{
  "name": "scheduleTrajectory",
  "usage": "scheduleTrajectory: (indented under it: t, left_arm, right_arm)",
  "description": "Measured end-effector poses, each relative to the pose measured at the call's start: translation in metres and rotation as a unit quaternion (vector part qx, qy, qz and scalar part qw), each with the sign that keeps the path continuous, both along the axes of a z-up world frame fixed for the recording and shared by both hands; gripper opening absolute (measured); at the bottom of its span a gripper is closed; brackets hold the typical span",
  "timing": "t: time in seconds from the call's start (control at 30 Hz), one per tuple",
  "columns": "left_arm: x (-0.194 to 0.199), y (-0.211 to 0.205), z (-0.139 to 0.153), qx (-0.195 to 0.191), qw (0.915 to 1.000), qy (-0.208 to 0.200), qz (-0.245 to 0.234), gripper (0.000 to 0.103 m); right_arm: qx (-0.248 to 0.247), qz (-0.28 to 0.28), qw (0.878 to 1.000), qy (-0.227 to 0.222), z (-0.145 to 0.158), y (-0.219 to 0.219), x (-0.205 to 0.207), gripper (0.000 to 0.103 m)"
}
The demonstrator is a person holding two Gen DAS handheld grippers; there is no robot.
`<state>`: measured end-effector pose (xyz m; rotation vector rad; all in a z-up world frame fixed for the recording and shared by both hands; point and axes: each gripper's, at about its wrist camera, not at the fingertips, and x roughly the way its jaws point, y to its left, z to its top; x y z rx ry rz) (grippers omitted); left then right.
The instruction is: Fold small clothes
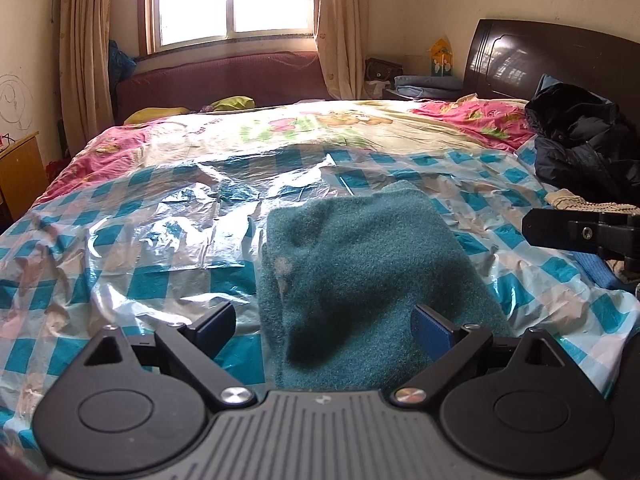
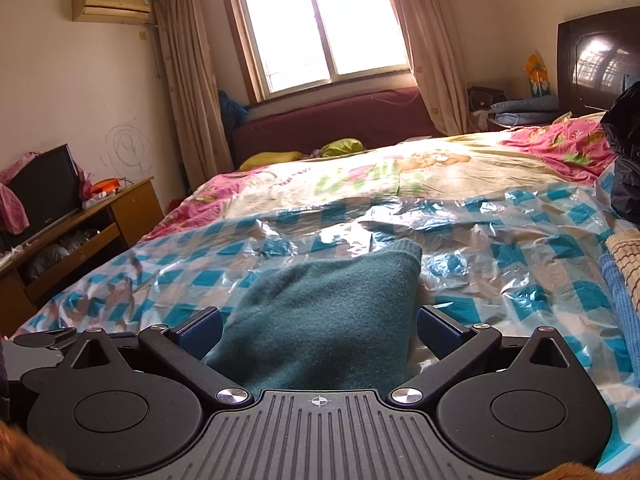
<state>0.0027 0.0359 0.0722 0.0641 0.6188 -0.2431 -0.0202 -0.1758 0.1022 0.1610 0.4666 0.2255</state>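
I am viewing a bed (image 1: 280, 128) under a checked plastic sheet (image 1: 132, 240). A folded teal garment (image 1: 360, 264) is lying flat on the sheet. I am holding the left gripper (image 1: 325, 326) and right gripper (image 2: 320, 330) spread wide over its near edge, pads clear of the cloth, pinching nothing.

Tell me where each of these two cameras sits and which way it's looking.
Left wrist view: sits on the left gripper, jaws open, facing across the bed toward the window; the right gripper's black finger shows at the right edge.
Right wrist view: sits on the right gripper, jaws open, facing the same way; part of the left gripper shows at lower left.
Shared: the folded dark green knitted garment on the blue-checked plastic sheet.
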Motion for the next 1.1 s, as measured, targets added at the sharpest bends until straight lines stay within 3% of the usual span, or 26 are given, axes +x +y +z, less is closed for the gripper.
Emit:
scheduleTrajectory:
  t: [0.47,0.67,1.1]
  left_arm:
    - [0.005,-0.017,-0.022,0.026,0.9985,0.048,0.006,0.101]
    - [0.01,-0.01,-0.035,-0.013,0.9948,0.1,0.016,0.101]
    - [0.01,-0.012,-0.051,0.001,0.989,0.14,0.049,0.101]
  right_arm:
    - [-0.013,-0.007,0.993,0.119,-0.053,0.004,-0.003,0.103]
    - [-0.031,-0.008,0.99,0.14,-0.063,0.01,-0.002,0.103]
    - [-0.043,-0.022,0.984,0.169,-0.076,0.01,0.003,0.103]
